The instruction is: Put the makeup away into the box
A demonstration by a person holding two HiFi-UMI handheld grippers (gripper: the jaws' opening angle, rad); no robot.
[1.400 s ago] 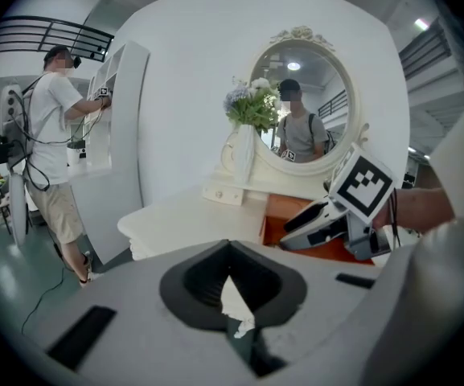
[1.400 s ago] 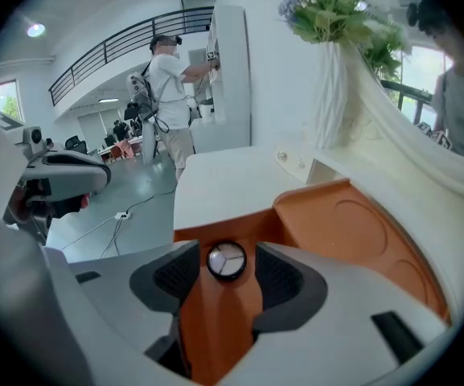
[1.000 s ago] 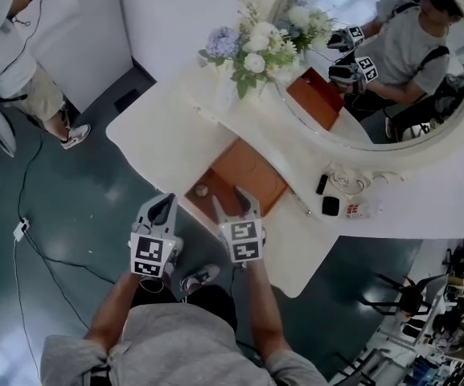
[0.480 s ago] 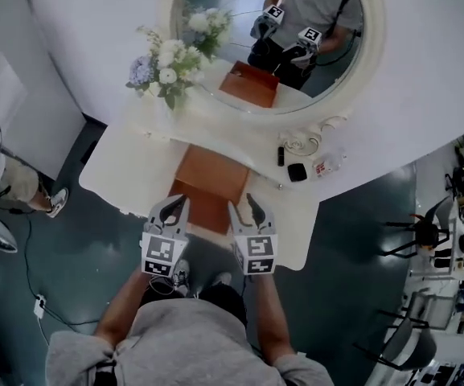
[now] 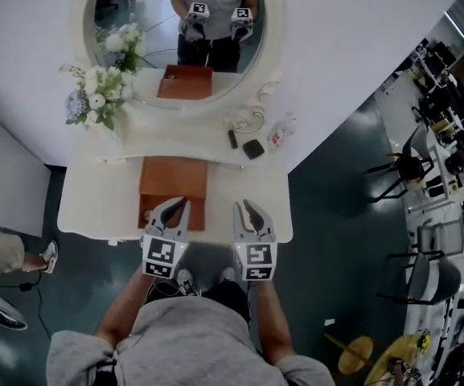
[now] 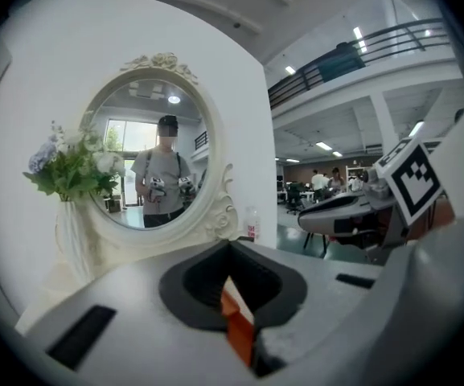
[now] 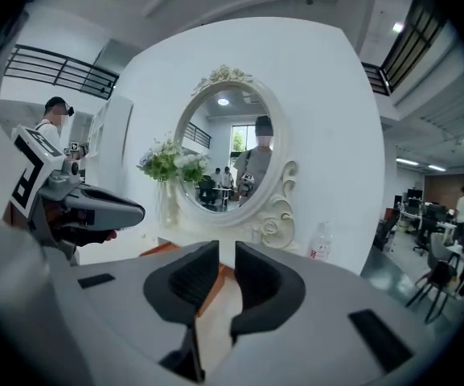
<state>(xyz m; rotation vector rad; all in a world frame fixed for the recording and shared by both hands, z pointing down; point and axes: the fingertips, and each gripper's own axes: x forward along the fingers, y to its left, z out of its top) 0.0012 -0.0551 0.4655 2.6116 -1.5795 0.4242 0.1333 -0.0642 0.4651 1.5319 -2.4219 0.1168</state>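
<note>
A brown open box (image 5: 173, 185) lies on the white dressing table (image 5: 248, 195), left of centre. The makeup lies behind it under the mirror: a black compact (image 5: 252, 149), a dark stick (image 5: 232, 138) and a small bottle (image 5: 280, 133). My left gripper (image 5: 170, 212) hovers at the box's near edge; in the left gripper view (image 6: 230, 244) its tips meet, with nothing held. My right gripper (image 5: 248, 214) is over the table's front edge, right of the box. In the right gripper view (image 7: 225, 248) its jaws have just been closing to a narrow gap with nothing in it.
An oval mirror (image 5: 273, 22) with a carved white frame stands at the back, and a vase of flowers (image 5: 95, 95) at its left. A person (image 5: 2, 252) stands on the floor at the far left. Chairs and desks (image 5: 424, 167) fill the right side.
The view has swung, so the table now faces me squarely. Both grippers have drawn back from over the box to the table's near edge. The right jaws have narrowed.
</note>
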